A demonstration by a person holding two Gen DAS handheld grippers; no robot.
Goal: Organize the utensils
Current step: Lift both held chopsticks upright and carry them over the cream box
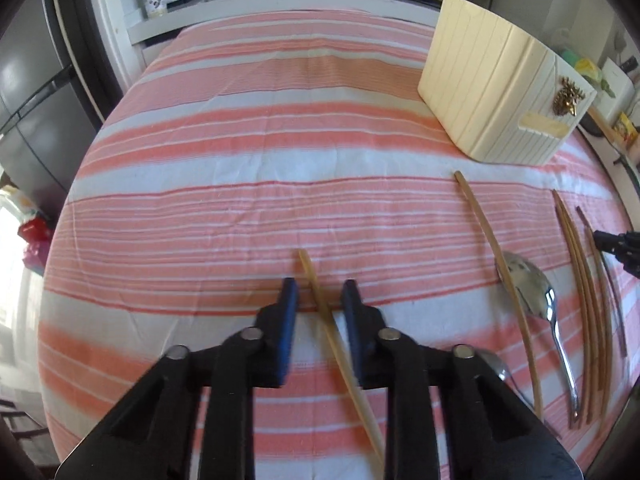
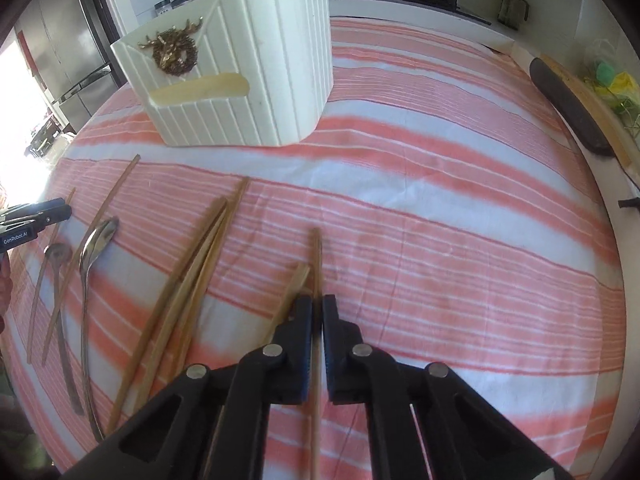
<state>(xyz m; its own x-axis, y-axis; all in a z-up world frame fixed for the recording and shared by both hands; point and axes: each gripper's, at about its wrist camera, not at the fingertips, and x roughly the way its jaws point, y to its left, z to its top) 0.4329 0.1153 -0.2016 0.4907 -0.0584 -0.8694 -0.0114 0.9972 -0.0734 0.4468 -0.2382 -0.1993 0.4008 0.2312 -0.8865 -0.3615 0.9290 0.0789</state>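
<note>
The chopsticks and spoons lie loose on the striped cloth of the table [image 1: 240, 128], all pointing about the same way, toward the white utensil holder [image 2: 248, 76] that stands at the far side. They look laid out like this so each one can be picked up by itself and dropped in the holder.

One pale chopstick [image 1: 320, 296] lies flat between the two blue fingers of the left hand-held gripper [image 1: 318, 292]. The fingers are apart, one on each side of the stick, and do not squeeze it yet. This gripper points forward and low over the cloth, lined up along the stick, which I think makes a side pinch easy.

A brown chopstick [image 2: 317, 256] runs through the right hand-held gripper [image 2: 317, 306]. Its fingers are pressed close on the stick, so it seems to be holding it. The stick's far end pokes out in front. A second chopstick [image 2: 294, 288] lies just beside the left finger, not held.

To the left of that are a bundle of three chopsticks [image 2: 200, 256], a shiny metal spoon [image 2: 94, 240], a dark spoon [image 2: 58, 256] and two thin sticks [image 2: 100, 208].

The holder has a gold deer-head badge [image 2: 170, 50]. Nothing seems to be in the holder yet, though I cannot see inside.
</note>
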